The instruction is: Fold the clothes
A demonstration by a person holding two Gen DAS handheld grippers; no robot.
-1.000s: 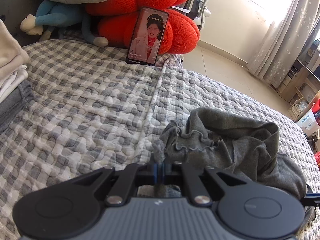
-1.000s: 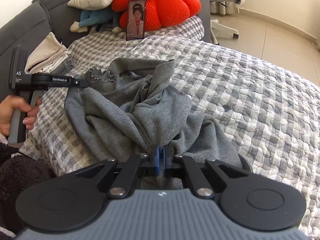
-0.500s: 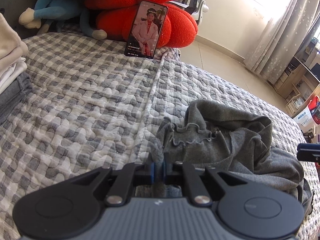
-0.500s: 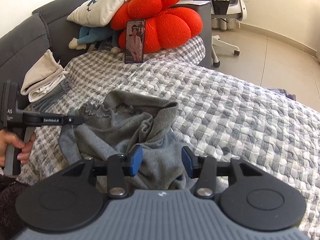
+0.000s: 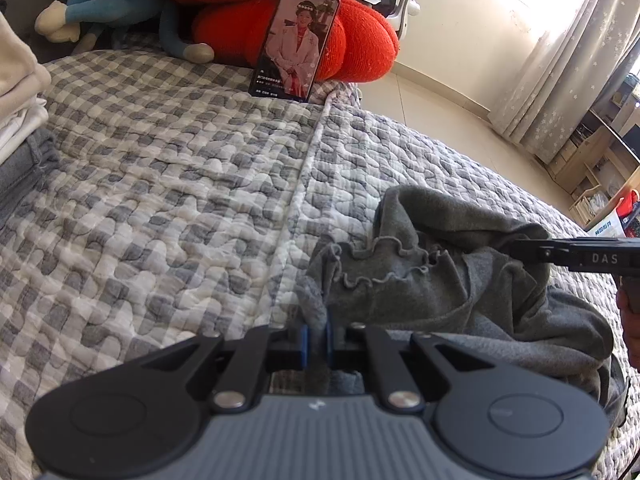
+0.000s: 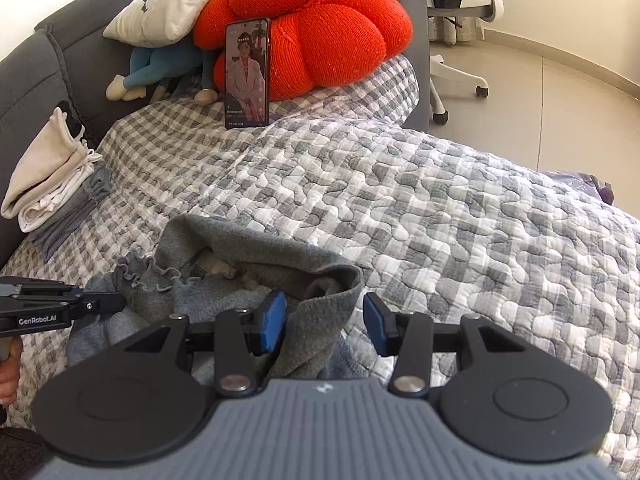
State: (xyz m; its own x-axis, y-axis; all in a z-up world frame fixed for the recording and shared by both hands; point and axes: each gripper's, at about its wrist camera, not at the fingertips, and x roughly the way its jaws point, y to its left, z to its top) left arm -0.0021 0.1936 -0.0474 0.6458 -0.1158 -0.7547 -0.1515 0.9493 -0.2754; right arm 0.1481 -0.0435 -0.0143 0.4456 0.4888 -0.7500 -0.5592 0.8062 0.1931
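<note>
Left gripper [image 5: 316,338] clamped on grey garment [image 5: 432,292] edge; right gripper [image 6: 325,322] spread wide, straddling a fold, contact unclear.

open right tool [image 6: 325,322] straddling grey garment [image 6: 256,264]

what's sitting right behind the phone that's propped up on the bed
The phone leans against a red knitted cushion, beside a blue plush toy. Whatever props it from behind is hidden by the phone itself.
</note>
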